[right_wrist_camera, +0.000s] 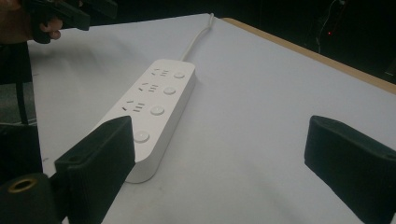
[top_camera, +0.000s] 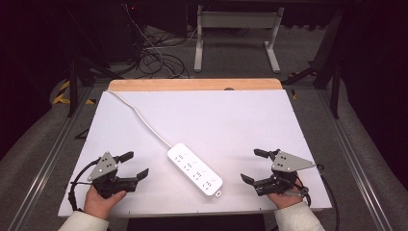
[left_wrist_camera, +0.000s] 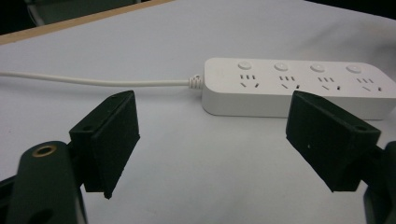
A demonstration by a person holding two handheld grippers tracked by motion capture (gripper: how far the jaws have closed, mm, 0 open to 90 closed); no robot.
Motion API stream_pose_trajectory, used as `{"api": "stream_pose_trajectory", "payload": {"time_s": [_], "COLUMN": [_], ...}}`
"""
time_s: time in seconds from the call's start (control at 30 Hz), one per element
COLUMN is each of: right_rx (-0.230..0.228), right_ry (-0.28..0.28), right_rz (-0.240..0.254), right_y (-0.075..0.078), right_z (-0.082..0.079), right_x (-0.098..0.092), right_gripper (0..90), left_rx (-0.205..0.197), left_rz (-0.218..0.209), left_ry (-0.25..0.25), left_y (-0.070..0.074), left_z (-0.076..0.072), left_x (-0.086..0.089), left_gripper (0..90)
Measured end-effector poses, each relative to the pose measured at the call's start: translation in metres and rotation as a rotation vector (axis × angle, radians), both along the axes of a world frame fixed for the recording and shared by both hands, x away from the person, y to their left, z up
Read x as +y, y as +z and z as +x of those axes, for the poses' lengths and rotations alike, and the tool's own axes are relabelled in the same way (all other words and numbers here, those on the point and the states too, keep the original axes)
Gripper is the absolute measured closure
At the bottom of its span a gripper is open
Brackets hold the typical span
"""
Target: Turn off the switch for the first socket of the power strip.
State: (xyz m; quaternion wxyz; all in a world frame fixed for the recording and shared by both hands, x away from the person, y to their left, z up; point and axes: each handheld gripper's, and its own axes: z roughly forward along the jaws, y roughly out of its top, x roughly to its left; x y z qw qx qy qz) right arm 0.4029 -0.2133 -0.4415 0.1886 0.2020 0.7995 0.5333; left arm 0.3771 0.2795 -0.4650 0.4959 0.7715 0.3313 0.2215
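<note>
White four-socket plastic power strip (top_camera: 195, 170) lies diagonally near the white desk's (top_camera: 240, 120) front edge. Left gripper (top_camera: 133, 166) and right gripper (top_camera: 254, 165) flank it, jaws apart, empty

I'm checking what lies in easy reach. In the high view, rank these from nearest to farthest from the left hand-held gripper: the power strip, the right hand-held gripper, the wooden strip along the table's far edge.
From the left hand-held gripper:
1. Power strip, just to its right at the table's middle.
2. Right hand-held gripper, beyond the strip on the right side.
3. Wooden strip, along the far edge.
</note>
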Motion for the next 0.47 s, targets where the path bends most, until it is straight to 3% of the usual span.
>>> {"api": "stream_pose_trajectory", "payload": {"time_s": [0.3,0.47], "right_rx": [0.008,0.006], "right_ry": [0.005,0.0], "right_rz": [0.004,0.005], "right_y": [-0.0005,-0.0007], "right_z": [0.0007,0.0014], "right_x": [-0.0008,-0.0012], "right_gripper": [9.2,9.1], "left_rx": [-0.056,-0.058], "left_rz": [0.031,0.02], "left_ry": [0.017,0.013], "left_y": [0.0041,0.0053], "left_z": [-0.0042,-0.0044], "left_x": [-0.0014,0.0001], "left_gripper": [18.4,18.3]}}
